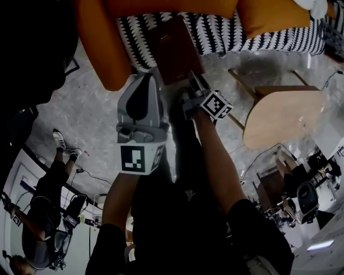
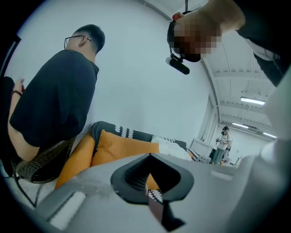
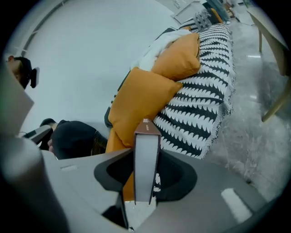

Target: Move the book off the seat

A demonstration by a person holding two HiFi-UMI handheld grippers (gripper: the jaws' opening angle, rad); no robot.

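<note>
While my right gripper (image 3: pixel 141 205) pinches the book (image 3: pixel 146 154) across its thickness, pages facing me and the brown cover to either side, my left gripper (image 2: pixel 159 211) has its jaws nearly together on a thin brown sliver (it looks like the same book's cover edge). From the head view the book (image 1: pixel 174 51) hangs in the air over the front edge of the sofa (image 1: pixel 226 32), its far end above the black-and-white seat cover and its near end above the floor (image 1: pixel 80 118). My left gripper (image 1: pixel 153 80) meets its near left corner and my right gripper (image 1: pixel 194 83) its near right corner.

Room to move: grey floor lies bare to my left of the grippers, and a narrower strip runs between the sofa's front edge and the wooden table (image 1: pixel 285 115) on my right. The table's rounded edge is near my right arm but apart from it. Beyond the book, the cushions crowd the seat right up to its front edge.

Counting: one book, one sofa, one table. Three orange cushions (image 1: pixel 271 16) show in the head view, one of them draped over the sofa's left end. One white cloth (image 3: pixel 154 48) lies behind the cushions. A person in a dark shirt (image 2: pixel 59 100) sits close by the sofa's end, and a second person (image 2: pixel 223 143) stands far off across the room.
</note>
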